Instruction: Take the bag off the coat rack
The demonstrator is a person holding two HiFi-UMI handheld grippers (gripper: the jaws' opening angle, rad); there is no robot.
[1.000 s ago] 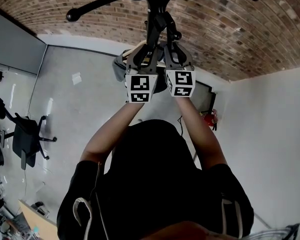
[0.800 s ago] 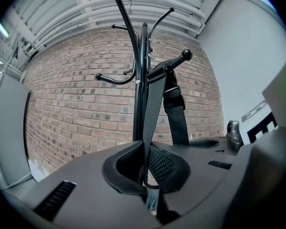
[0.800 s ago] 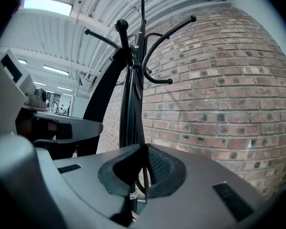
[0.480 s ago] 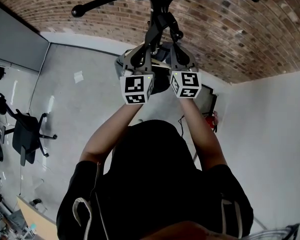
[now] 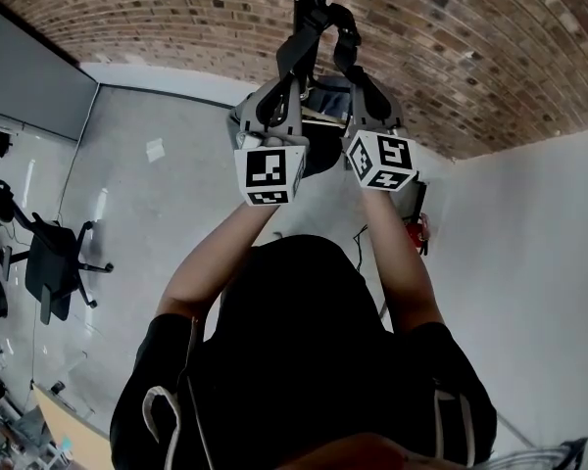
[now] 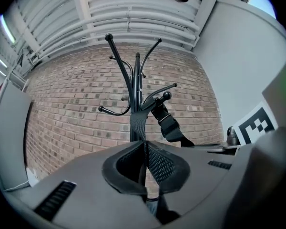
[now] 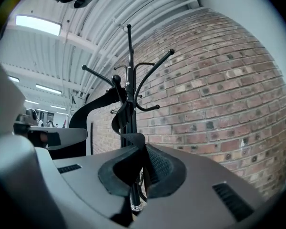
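A black coat rack (image 6: 133, 87) stands against a brick wall; its pole and curved hooks also show in the right gripper view (image 7: 129, 75). A black webbing bag strap (image 6: 139, 128) hangs over a ball-ended hook (image 6: 166, 96). My left gripper (image 6: 144, 165) is shut on one run of that strap. My right gripper (image 7: 138, 168) is shut on the other run of the strap (image 7: 132, 140). In the head view both grippers, left (image 5: 277, 101) and right (image 5: 365, 91), are raised side by side under the rack, the strap (image 5: 318, 37) forming a peak above them. The bag (image 5: 323, 116) is mostly hidden behind them.
The brick wall (image 5: 490, 57) is behind the rack, and a white wall (image 5: 529, 282) is at the right. An office chair (image 5: 54, 262) stands on the grey floor at the left. A red object (image 5: 413, 231) and a dark panel sit by the wall's foot.
Both grippers have risen with the strap, which now stretches up in a narrow peak. The rack's arms have slid to the top edge of the head view. The right marker cube has rolled.
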